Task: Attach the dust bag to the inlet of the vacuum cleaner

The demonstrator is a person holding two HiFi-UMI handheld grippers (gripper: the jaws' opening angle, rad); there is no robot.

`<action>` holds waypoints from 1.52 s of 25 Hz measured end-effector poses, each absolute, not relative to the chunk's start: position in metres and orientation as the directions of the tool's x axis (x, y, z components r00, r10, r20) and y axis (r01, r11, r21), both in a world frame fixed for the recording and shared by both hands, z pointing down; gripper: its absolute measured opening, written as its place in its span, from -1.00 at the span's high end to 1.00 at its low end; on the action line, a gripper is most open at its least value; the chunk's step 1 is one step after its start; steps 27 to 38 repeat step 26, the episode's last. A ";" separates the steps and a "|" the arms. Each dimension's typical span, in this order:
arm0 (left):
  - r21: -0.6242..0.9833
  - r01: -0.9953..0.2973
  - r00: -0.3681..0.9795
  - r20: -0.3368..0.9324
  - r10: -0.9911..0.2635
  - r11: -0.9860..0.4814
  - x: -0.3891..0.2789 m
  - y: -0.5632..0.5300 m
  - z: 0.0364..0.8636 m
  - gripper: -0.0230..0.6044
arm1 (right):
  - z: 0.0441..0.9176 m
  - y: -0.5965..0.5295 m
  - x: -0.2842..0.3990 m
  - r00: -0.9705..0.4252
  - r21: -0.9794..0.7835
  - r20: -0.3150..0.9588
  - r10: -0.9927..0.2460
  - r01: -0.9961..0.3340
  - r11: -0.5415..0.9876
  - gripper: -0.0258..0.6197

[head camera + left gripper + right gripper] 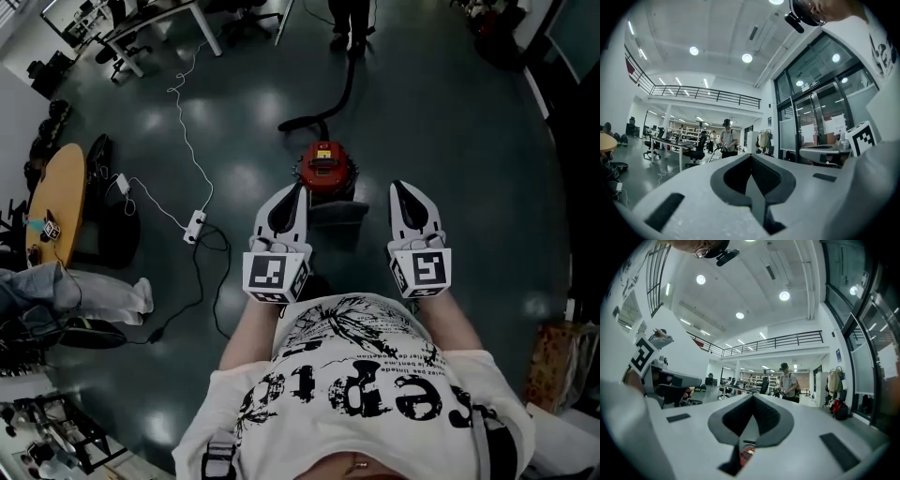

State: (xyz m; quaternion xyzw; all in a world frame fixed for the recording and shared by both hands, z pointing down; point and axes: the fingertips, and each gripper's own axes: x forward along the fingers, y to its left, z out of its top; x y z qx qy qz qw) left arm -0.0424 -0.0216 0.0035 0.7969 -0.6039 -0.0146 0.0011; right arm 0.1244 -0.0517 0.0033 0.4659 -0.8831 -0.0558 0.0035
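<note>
A red vacuum cleaner (323, 169) stands on the dark floor, and its black hose (330, 111) runs away toward a standing person (350, 23). A dark grey flat thing (336, 217) lies against the vacuum's near side; I cannot tell if it is the dust bag. My left gripper (289, 192) and right gripper (405, 187) are held side by side at chest height, high above the vacuum, pointing level. Both are shut with nothing in them. The left gripper (751, 157) looks out across the hall. Through the slit below the right gripper (753, 398) a bit of the red vacuum (746, 455) shows.
A white power strip (195, 226) with white and black cables lies left of the vacuum. A round wooden table (56, 202) and a seated person's legs (80, 292) are at the left. Desks and chairs (141, 28) stand at the far left. Glass doors (820, 122) are on the right.
</note>
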 end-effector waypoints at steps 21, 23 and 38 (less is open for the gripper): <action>0.004 -0.988 0.154 -0.025 -0.988 -0.154 -0.053 -0.003 0.010 0.91 | 0.025 -0.032 0.120 -0.605 0.108 0.009 -0.796 -0.791 0.603 0.92; -0.010 -0.988 0.155 -0.009 -0.988 -0.155 -0.050 -0.002 0.015 0.91 | 0.029 -0.031 0.121 -0.612 0.113 0.017 -0.791 -0.785 0.609 0.92; -0.012 -0.987 0.157 0.012 -0.988 -0.157 -0.046 -0.003 0.023 0.91 | 0.034 -0.031 0.122 -0.622 0.116 0.027 -0.783 -0.776 0.620 0.92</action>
